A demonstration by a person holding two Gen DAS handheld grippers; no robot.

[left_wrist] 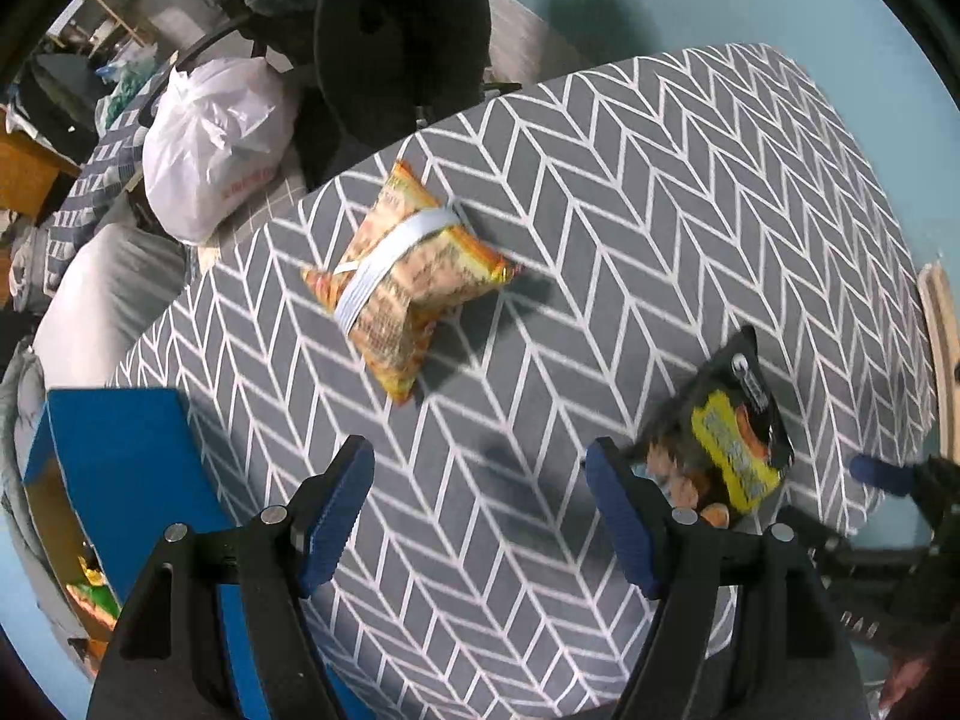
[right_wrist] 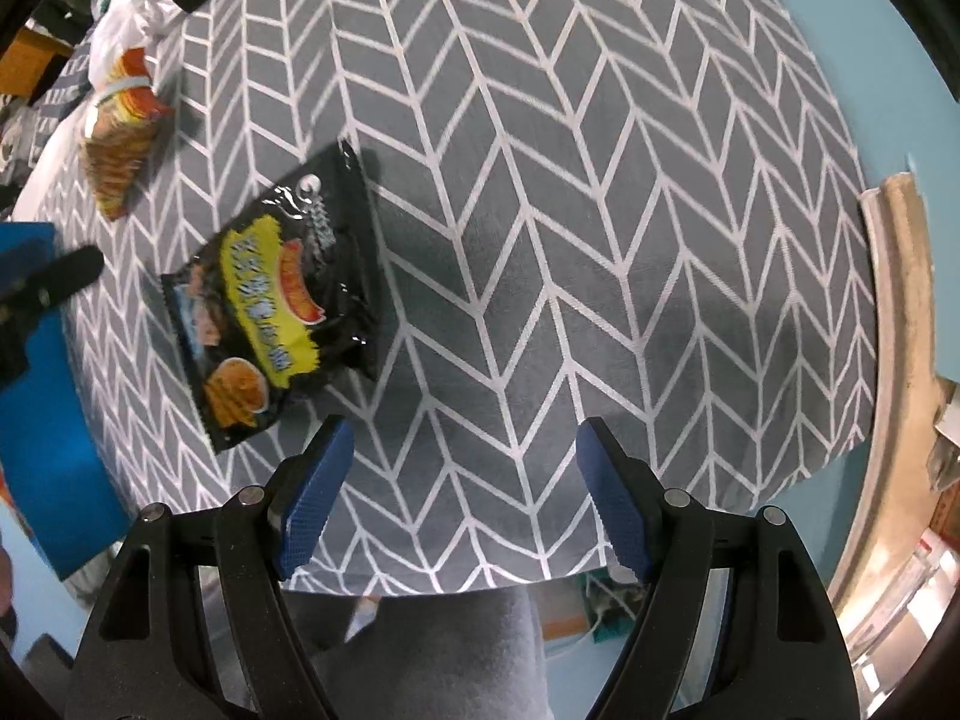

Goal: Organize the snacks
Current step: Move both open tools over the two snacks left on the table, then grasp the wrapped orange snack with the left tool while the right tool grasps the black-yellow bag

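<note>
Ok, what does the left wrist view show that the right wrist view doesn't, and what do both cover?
Only the left wrist view shows the open inside of the blue box with packets in it, and dark clothing hanging beyond the table.

Only the right wrist view shows the table's near edge with a grey trouser leg below it.

Both show the chevron tablecloth, the black snack bag, the orange snack bundle with a white band round it, the white plastic bag, and an open, empty gripper: left gripper, right gripper.

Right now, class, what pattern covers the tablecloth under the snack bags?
A grey tablecloth with a white herringbone pattern, clearest in the right wrist view.
</note>
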